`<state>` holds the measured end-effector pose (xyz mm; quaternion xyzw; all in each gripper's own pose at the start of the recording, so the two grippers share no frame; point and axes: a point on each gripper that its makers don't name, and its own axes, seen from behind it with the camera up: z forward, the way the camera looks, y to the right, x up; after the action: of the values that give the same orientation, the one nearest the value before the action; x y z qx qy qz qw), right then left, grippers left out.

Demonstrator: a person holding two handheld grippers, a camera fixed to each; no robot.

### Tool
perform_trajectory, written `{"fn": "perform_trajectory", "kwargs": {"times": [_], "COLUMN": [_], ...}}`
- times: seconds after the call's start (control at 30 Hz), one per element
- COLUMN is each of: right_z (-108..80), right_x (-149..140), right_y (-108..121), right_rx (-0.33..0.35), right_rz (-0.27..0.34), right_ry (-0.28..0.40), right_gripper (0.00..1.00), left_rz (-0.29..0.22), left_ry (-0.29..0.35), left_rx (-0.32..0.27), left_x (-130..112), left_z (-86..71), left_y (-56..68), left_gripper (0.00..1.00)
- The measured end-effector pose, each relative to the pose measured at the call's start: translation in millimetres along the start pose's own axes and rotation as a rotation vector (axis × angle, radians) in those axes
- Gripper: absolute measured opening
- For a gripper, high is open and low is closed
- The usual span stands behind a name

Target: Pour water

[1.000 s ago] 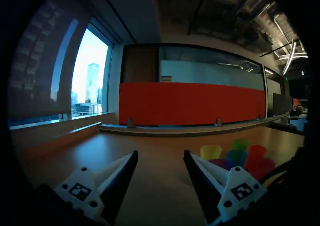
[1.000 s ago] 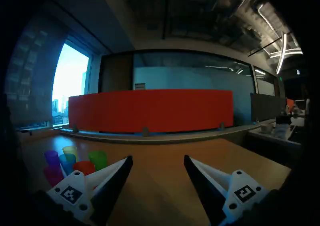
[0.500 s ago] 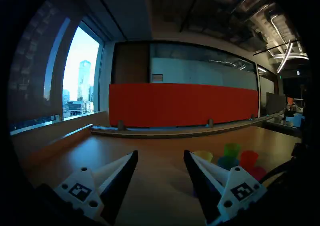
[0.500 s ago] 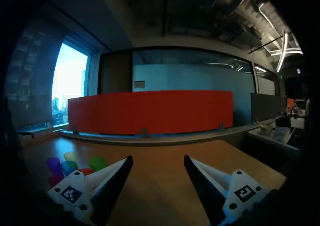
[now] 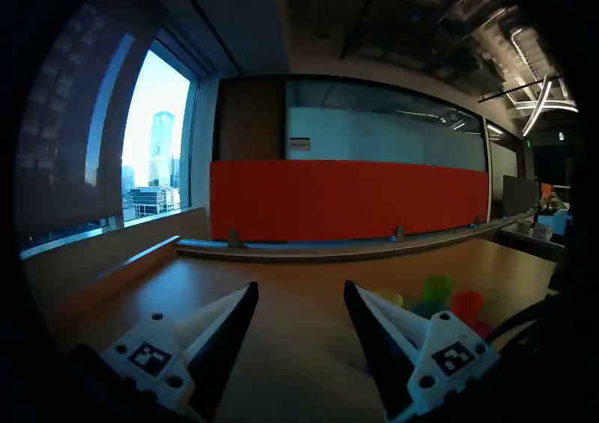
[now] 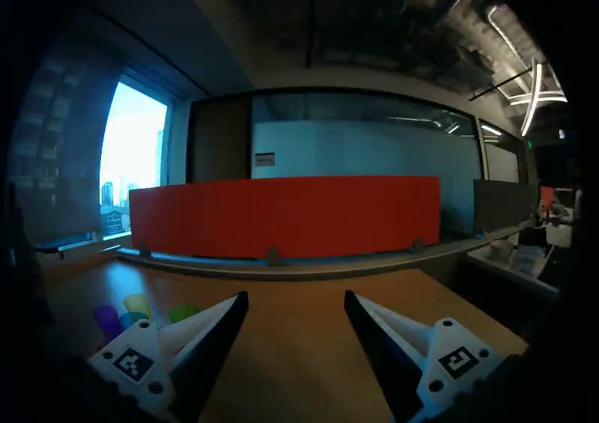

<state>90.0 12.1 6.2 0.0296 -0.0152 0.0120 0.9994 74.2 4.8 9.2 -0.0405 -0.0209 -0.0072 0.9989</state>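
Red partition [image 5: 348,198] behind wooden table [image 5: 299,314], window [image 5: 153,153] alongside

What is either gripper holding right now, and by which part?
Nothing is held. The left gripper and the right gripper are both open, with bare table between their fingers. The coloured cups stand apart, ungripped.

Left gripper [image 5: 299,288] sits low at the bottom of the frame, level and pointing straight ahead, jaws spread wide apart. Right gripper [image 6: 295,297] matches it along the bottom edge: level, aimed forward, jaws parted just as wide.
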Motion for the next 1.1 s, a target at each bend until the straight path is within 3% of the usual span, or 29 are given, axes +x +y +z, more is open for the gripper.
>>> {"fn": "perform_trajectory", "kwargs": {"times": [0.17, 0.57, 1.1], "right_z": [0.4, 2.3, 7.7], "right_x": [7, 23, 50], "right_y": [-2, -3, -12], "right_rx": [0.005, 0.024, 0.054], "right_rz": [-0.011, -0.028, -0.039], "right_ry": [-0.002, -0.001, -0.014], "right_gripper": [0.99, 0.99, 0.99], "left_rz": [-0.011, 0.034, -0.025], "left_ry": [-0.008, 0.016, -0.015], "left_rx": [0.0, -0.01, -0.019], "left_x": [8, 41, 56], "left_z": [-0.6, -1.2, -1.7], "left_y": [-1.7, 2.1, 1.2], "left_gripper": [0.84, 0.84, 0.84]}}
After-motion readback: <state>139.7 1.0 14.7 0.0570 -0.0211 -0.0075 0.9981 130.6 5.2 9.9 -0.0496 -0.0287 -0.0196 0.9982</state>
